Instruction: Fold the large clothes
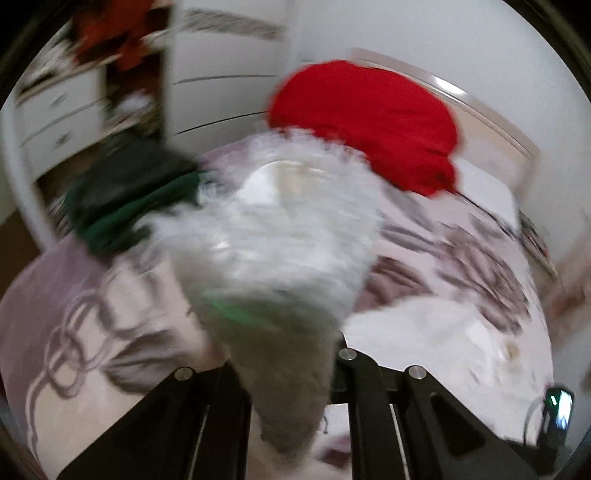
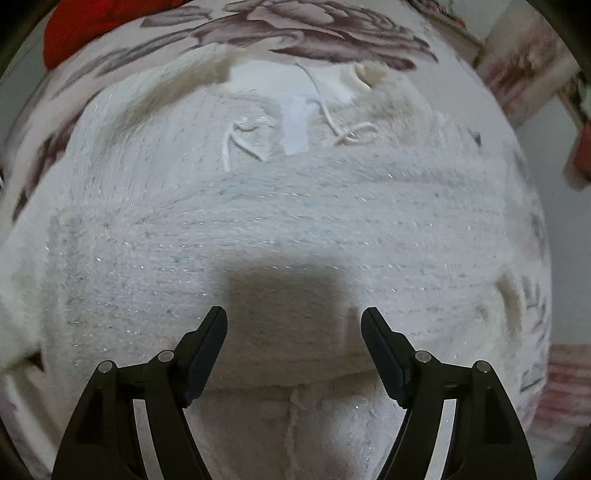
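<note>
A white fuzzy knit sweater [image 2: 295,221] lies spread on the bed and fills most of the right wrist view, with a label and loose strings near its far edge. My right gripper [image 2: 293,317] hovers over it, pointing down, open, with nothing between its fingers. In the blurred left wrist view, a bunched fold of the same white sweater [image 1: 280,236] rises off the bed and narrows down between the fingers. My left gripper [image 1: 291,373] is shut on that fold, and the fabric hides its fingertips.
A floral bedspread [image 1: 74,314] [image 2: 314,29] covers the bed. A red cloth [image 1: 362,122] [image 2: 81,26] lies by the headboard [image 1: 491,110]. A dark green garment [image 1: 125,199] sits at the bed's left side, with white drawers [image 1: 55,110] beyond.
</note>
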`<state>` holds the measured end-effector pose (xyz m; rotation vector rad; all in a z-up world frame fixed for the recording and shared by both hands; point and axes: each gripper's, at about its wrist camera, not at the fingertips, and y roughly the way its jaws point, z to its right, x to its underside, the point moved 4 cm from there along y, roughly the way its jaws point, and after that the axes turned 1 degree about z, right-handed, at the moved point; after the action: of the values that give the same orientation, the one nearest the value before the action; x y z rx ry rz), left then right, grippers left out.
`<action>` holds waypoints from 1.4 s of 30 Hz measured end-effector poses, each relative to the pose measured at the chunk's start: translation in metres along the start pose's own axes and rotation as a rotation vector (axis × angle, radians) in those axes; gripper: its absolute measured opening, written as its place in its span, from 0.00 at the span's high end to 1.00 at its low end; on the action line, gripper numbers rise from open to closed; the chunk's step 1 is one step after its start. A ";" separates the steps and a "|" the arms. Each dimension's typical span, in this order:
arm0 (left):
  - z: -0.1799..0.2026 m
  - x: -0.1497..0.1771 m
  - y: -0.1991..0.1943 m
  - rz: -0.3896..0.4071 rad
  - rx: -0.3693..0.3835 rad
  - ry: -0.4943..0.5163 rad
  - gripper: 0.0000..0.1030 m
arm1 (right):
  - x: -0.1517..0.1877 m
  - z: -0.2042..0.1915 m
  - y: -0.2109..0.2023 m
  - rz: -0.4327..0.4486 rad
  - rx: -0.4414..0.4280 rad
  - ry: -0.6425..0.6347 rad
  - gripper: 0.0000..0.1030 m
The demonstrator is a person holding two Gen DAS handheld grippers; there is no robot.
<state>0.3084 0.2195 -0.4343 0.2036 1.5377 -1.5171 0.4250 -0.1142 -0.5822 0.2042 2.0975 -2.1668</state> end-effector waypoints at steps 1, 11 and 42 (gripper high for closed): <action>0.027 0.002 -0.004 -0.004 0.027 0.046 0.93 | 0.000 0.011 -0.002 -0.007 -0.019 0.021 0.26; 0.300 0.102 0.010 -0.200 0.340 0.306 0.93 | 0.042 0.222 -0.031 -0.040 -0.082 0.338 0.26; 0.137 0.117 0.077 -0.365 -0.235 0.270 0.05 | -0.011 0.178 0.007 -0.143 -0.531 0.306 0.94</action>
<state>0.3628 0.0643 -0.5403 -0.0117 2.0401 -1.6162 0.4341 -0.2920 -0.5817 0.3567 2.8466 -1.6357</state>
